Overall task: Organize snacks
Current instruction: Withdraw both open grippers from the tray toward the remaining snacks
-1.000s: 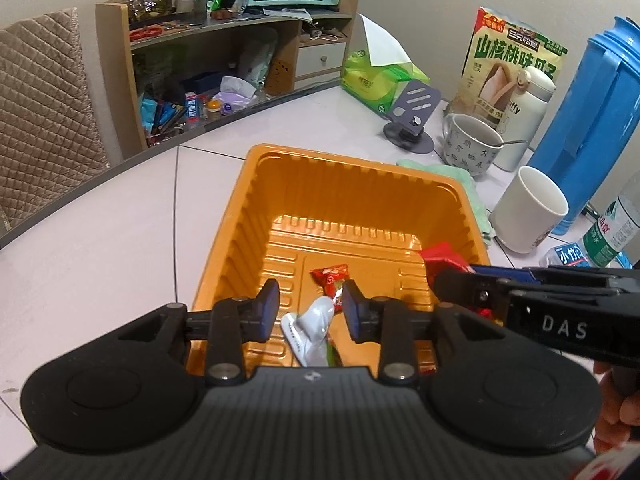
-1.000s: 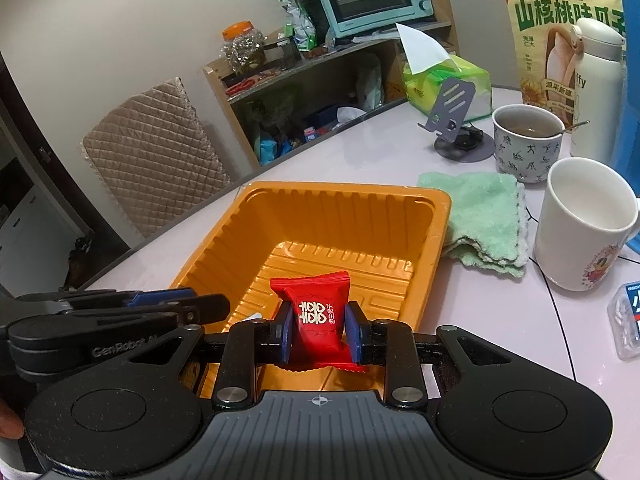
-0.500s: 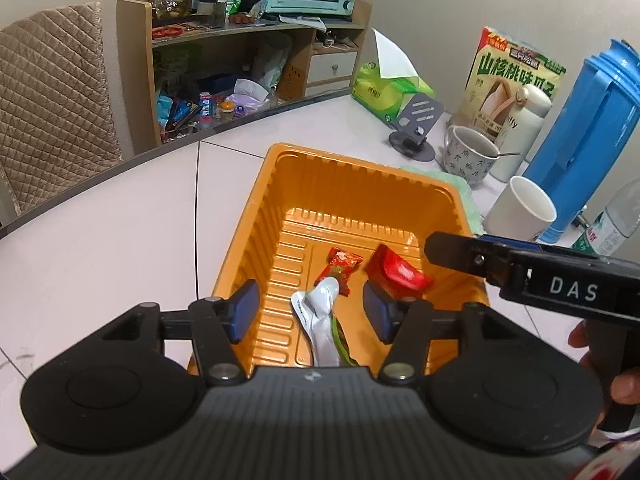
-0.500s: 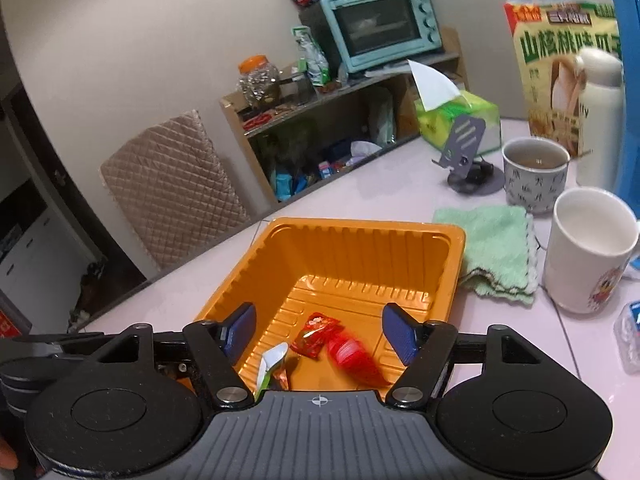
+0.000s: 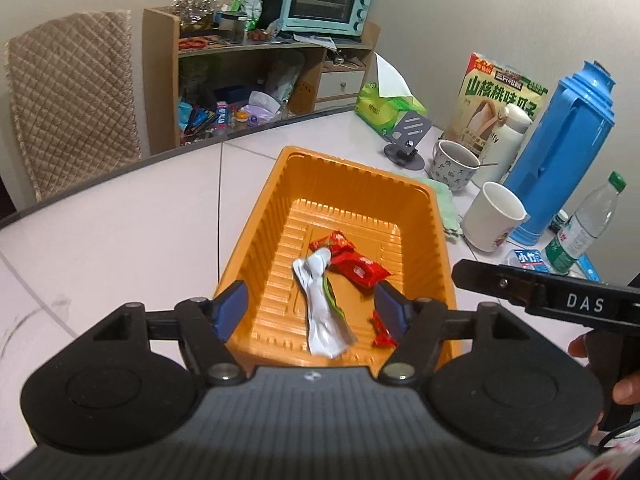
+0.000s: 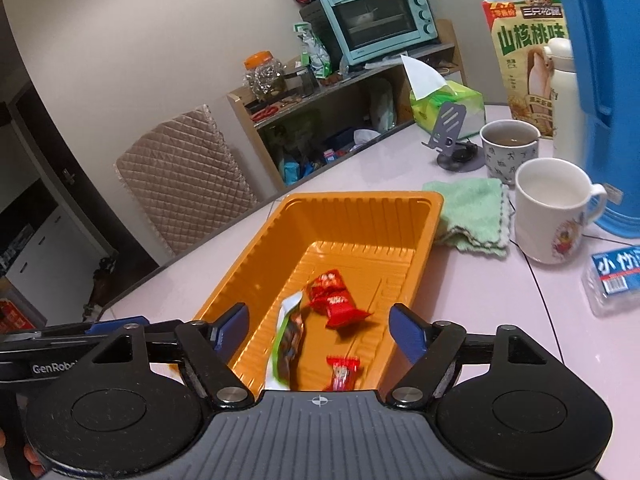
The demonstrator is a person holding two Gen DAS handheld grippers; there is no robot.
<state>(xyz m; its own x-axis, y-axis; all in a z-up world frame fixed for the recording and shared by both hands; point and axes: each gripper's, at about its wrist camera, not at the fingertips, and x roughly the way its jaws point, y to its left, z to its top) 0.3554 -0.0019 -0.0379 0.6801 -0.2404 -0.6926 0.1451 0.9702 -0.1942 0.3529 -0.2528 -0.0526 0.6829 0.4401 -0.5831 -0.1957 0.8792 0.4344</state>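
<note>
An orange plastic tray (image 5: 276,200) (image 6: 352,204) sits on the white table. In it lie a silver-and-green wrapper (image 5: 320,304) (image 6: 288,340), a red square candy pack (image 5: 360,270) (image 6: 334,304), a smaller red-orange candy (image 5: 334,242) (image 6: 326,280) and a small red twist candy (image 5: 382,332) (image 6: 342,370). My left gripper (image 5: 310,312) is open and empty above the tray's near end. My right gripper (image 6: 320,332) is open and empty above the same end. The right tool's body (image 5: 560,300) shows in the left wrist view.
A green cloth (image 6: 472,212), a white mug (image 6: 552,208), a patterned cup (image 6: 508,144), a blue thermos (image 5: 560,152), a water bottle (image 5: 588,224), a phone stand (image 5: 408,136), a tissue pack (image 6: 444,104) and a snack bag (image 5: 500,96) crowd the table right of the tray. A shelf and chair stand behind.
My right gripper opened and dropped the red candy pack into the tray. My left gripper opened wider, leaving the silver wrapper in the tray. Both grippers rose and pulled back.
</note>
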